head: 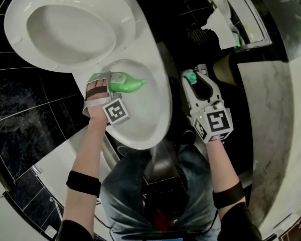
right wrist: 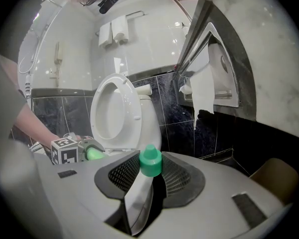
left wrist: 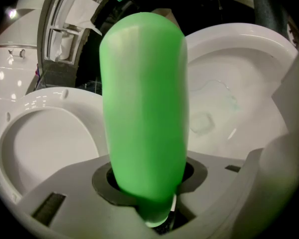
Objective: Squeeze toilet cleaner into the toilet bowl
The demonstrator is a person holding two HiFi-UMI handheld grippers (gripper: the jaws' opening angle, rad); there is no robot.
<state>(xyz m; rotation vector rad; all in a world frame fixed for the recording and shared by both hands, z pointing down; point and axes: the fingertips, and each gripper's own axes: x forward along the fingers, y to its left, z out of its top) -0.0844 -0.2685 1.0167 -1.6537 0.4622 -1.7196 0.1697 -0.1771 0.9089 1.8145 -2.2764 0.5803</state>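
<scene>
Black marble tiles (head: 20, 99) wall a bathroom where a person in jeans leans over a white toilet (head: 158, 109), its seat (head: 20, 29) raised beyond the left tool (head: 104, 80). That tool's jaws stand partly open and press on a green bottle (head: 128, 83), gripping its body. The bottle hangs over the open bowl (left wrist: 249, 83), just ahead of the tool, with its tapered end pointing toward the right tool's side. A pale smear shows on the bowl's inner wall past the bottle. The right tool (head: 198, 80) is off to the side of the toilet, clear of the bowl, with its jaws narrowed on a small green cap (right wrist: 150, 161), which sits upright between them at their tips. Ahead of the right tool and to its right, a recessed holder (right wrist: 224, 83) in the wall carries a paper roll (right wrist: 204, 86) with a loose sheet hanging down. Well ahead of the same tool, the left tool's marker cube (right wrist: 65, 153) shows beside the toilet.
</scene>
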